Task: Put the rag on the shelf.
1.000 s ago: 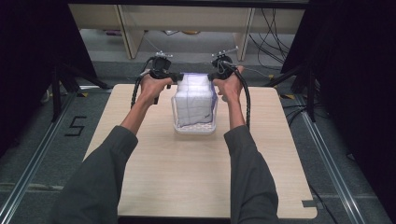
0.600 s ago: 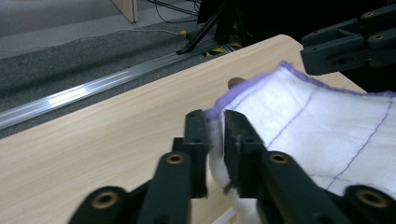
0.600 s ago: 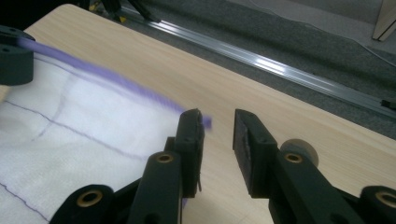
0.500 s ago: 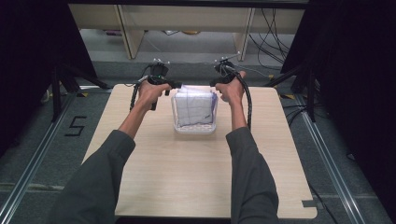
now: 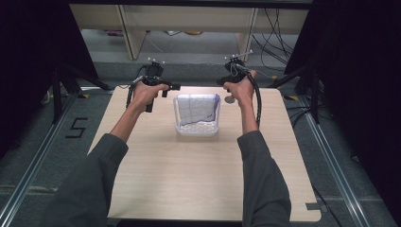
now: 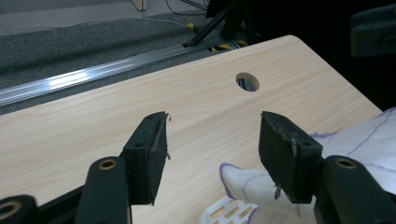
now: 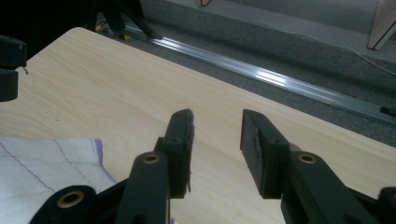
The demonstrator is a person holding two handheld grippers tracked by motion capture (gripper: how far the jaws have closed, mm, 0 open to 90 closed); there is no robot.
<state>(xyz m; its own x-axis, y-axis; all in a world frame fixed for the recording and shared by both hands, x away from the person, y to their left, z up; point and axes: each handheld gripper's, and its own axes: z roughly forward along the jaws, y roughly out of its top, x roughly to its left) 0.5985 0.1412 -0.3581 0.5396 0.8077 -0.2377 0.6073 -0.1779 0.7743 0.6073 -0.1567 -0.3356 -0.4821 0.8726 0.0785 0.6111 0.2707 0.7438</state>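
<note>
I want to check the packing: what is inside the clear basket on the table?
A folded white cloth with purple lines fills the basket. Whatever lies beneath the cloth is covered.

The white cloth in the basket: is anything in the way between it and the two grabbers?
No, nothing visible is in the way. The white cloth lies draped in the clear basket, with bare table around it. The left gripper and the right gripper flank it with empty jaws, which have just been opening.
</note>
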